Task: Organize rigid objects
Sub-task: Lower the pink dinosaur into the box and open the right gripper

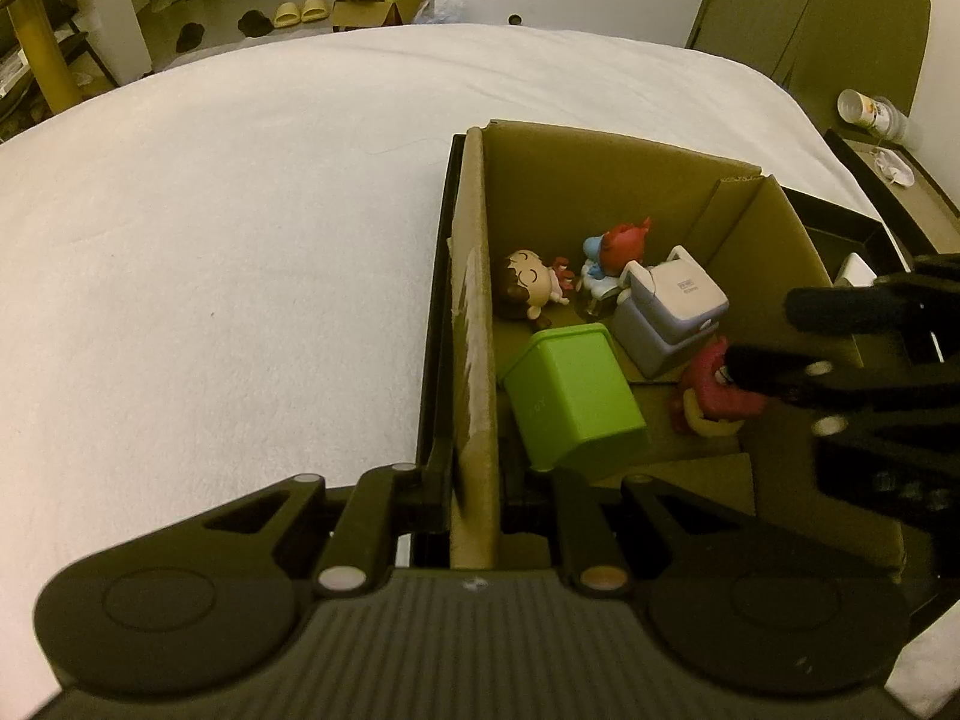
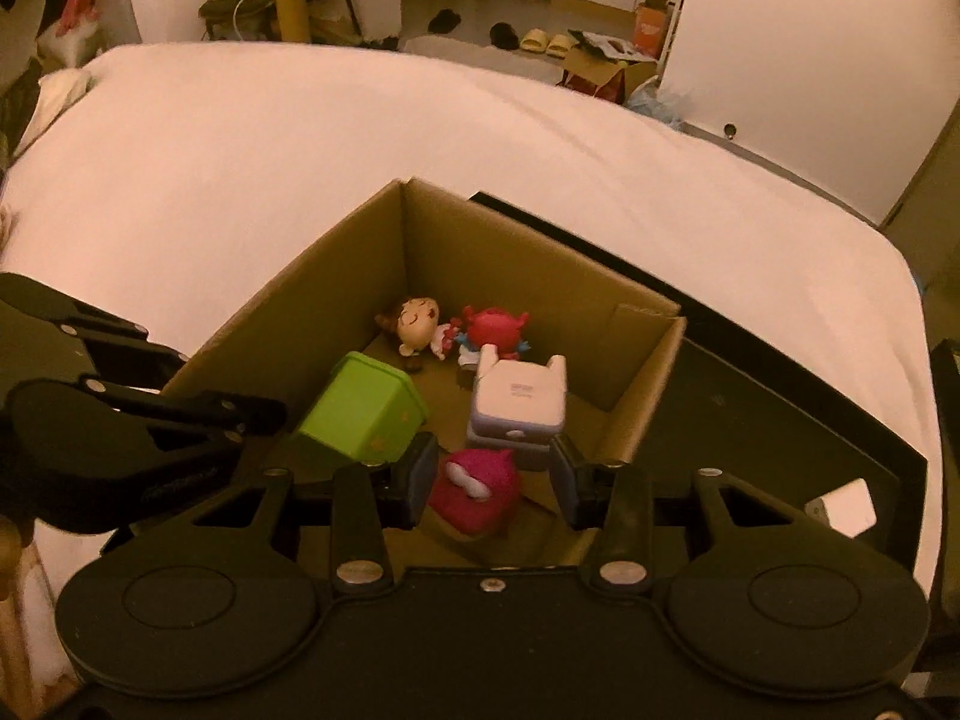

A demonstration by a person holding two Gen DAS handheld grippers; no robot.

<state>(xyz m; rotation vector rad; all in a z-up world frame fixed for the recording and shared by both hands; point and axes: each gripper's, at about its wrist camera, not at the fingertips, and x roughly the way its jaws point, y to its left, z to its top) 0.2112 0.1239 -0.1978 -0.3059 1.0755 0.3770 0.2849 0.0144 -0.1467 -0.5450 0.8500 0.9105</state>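
Note:
An open cardboard box [image 1: 474, 300] stands on a white bed. My left gripper [image 1: 483, 486] is shut on its near left wall, one finger outside and one inside. In the box lie a green tub [image 2: 360, 414] on its side, a white-grey cube-shaped toy [image 2: 519, 402], a brown-haired doll [image 2: 417, 324] and a red figure [image 2: 495, 330]. A pink plush-like figure [image 2: 477, 492] lies on the box floor at the near side. My right gripper [image 2: 492, 480] reaches down around it, open, with a gap between the right pad and the figure. The left wrist view shows the right gripper [image 1: 762, 336] entering from the right.
The box sits in a black tray [image 2: 750, 420] that also holds a small white object [image 2: 843, 507]. White bedding [image 1: 240, 240] spreads to the left and behind. A cup [image 1: 870, 111] lies on a bedside stand at the far right.

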